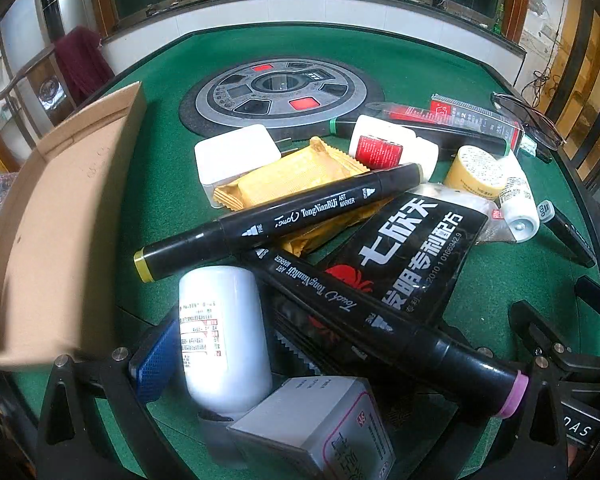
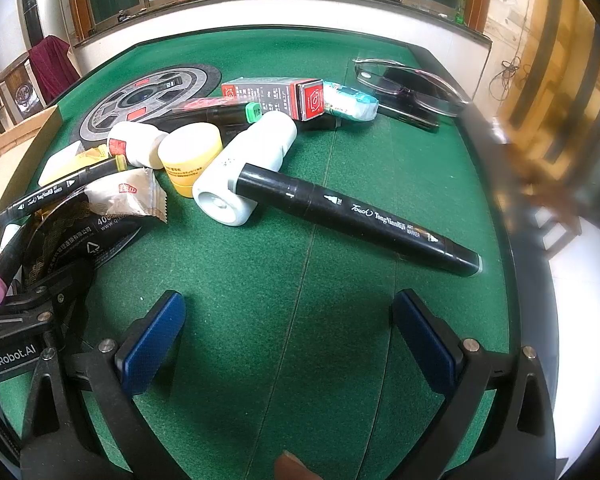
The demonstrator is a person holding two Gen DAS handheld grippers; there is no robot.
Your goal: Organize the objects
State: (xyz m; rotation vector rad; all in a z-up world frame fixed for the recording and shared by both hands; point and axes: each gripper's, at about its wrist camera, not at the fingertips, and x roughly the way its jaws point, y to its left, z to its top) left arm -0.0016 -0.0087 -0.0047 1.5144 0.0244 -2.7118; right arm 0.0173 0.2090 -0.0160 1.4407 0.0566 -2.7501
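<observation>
The bottle (image 1: 224, 340) is being reached at six o'clock by the left gripper (image 1: 320, 364), spread wide around it. The right gripper (image 2: 288, 344) is being held apart, empty.

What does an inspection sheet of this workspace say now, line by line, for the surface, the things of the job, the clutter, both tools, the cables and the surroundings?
Surface: green felt table with a round control panel in its middle.
Job's things: cardboard box at the left; black markers, one apart, one pink-capped; white bottle; yellow jar; red carton.
Clutter: snack packets, black pouch, eyeglasses on a phone.
Grippers: left tool open around the white bottle and the pink-capped marker; right tool open, nothing between its fingers.
Cables: wires hang at the far right wall.
Surroundings: windows, chair with a red cloth.
</observation>
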